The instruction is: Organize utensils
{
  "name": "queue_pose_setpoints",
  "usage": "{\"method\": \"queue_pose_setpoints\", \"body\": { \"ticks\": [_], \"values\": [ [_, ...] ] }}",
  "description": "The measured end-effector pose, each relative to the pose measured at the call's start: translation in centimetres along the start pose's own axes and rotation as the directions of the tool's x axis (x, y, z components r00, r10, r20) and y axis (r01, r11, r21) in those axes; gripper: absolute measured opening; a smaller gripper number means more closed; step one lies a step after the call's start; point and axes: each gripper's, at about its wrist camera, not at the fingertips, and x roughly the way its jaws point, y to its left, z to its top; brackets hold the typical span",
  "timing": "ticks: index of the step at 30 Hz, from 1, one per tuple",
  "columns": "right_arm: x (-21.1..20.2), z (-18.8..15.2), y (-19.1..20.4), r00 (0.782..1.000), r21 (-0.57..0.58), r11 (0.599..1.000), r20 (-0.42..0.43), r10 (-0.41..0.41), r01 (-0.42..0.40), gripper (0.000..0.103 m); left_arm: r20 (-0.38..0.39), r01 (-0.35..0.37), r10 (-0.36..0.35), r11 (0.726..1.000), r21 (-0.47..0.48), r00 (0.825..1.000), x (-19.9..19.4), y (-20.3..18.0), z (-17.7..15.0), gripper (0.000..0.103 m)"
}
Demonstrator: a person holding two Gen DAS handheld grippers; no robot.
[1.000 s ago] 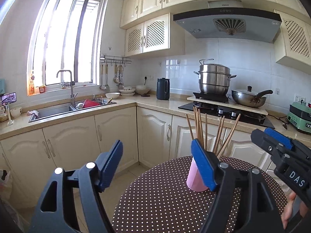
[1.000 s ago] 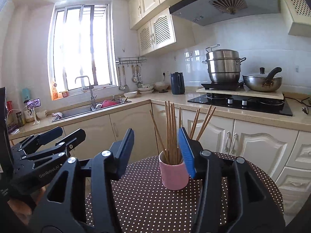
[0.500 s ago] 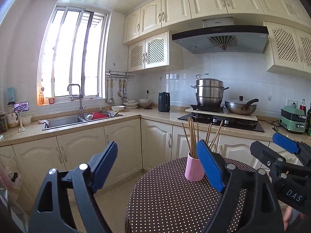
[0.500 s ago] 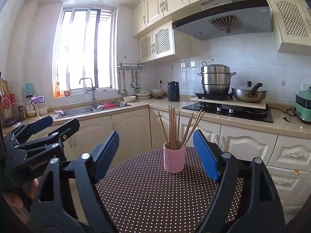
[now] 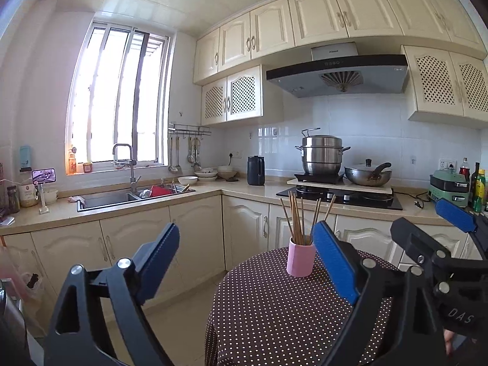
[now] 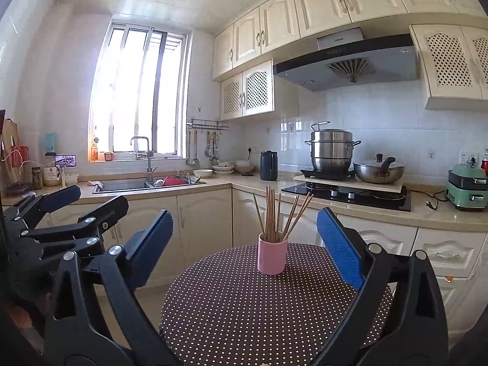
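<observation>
Pink cup (image 6: 272, 257) upright on dotted table (image 6: 244, 311), wooden chopsticks (image 6: 274, 218) fanned inside

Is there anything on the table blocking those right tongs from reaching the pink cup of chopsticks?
Nothing visible. The right tongs are open, and only bare dotted tablecloth lies between them and the pink cup holding the chopsticks.

left gripper (image 5: 247, 259) — black frame, blue pads | right gripper (image 6: 244, 244) — same, silver screws
</observation>
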Motion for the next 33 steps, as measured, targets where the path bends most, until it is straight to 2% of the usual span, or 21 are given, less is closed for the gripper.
{"method": "queue_pose_setpoints", "body": {
  "ticks": [9,14,33],
  "values": [
    [-2.1,0.3,0.8,0.999,-0.005,1.000,0.037,-0.007,0.008,0.094,0.034,-0.021,0.020,1.000,0.005,0.999,-2.6,0.6,0.4,0.090],
    [-2.7,0.5,0.8,0.999,0.004,1.000,0.043,-0.003,0.003,0.095,0.057,-0.009,0.009,1.000,0.012,0.998,-3.7,0.5,0.7,0.090],
    [-3.4,0.8,1.1,0.999,-0.004,1.000,0.050,-0.011,0.011,0.095,0.098,-0.043,0.039,0.998,0.039,0.994,-4.6,-0.2,1.2,0.090]
  ]
}}
